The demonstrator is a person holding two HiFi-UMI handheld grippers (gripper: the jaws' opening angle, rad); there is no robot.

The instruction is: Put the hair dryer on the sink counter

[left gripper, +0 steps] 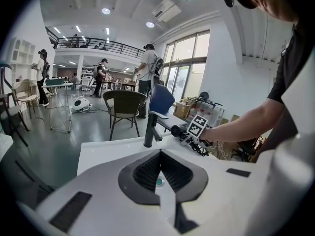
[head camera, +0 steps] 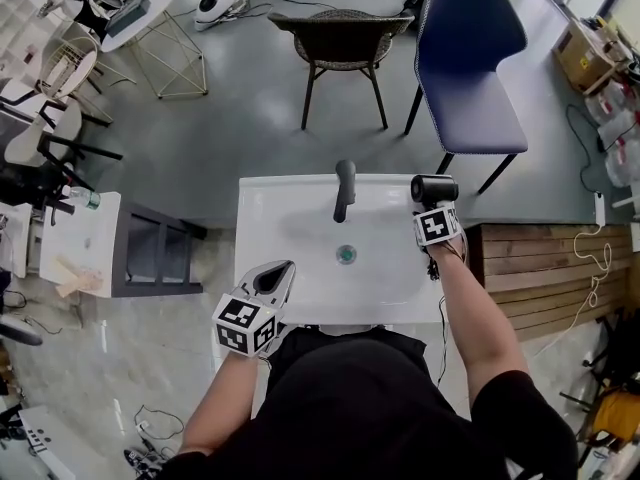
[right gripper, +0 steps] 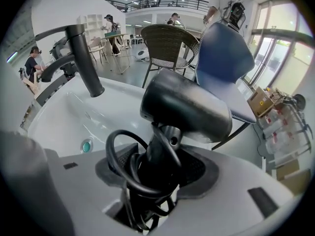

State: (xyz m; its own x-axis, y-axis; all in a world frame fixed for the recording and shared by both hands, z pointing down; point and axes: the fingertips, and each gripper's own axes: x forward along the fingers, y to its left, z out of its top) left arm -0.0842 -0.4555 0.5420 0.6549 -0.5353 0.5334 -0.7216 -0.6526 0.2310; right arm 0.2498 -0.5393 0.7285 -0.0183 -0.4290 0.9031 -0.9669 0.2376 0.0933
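A black hair dryer (head camera: 434,188) stands upright over the back right corner of the white sink counter (head camera: 290,223). My right gripper (head camera: 436,208) is shut on its handle, with the coiled black cord bunched between the jaws. In the right gripper view the hair dryer (right gripper: 189,107) fills the middle, its barrel lying across above my right gripper (right gripper: 157,168). Whether it rests on the counter I cannot tell. My left gripper (head camera: 282,270) hangs at the sink's front left corner, shut and holding nothing. In its own view, the left gripper (left gripper: 160,170) points across the basin.
A black faucet (head camera: 344,188) rises at the back middle of the basin, just left of the hair dryer. The drain (head camera: 346,254) sits below it. A blue chair (head camera: 468,58) and a wicker chair (head camera: 342,33) stand behind. A wooden bench (head camera: 540,268) is right, a grey cabinet (head camera: 150,248) left.
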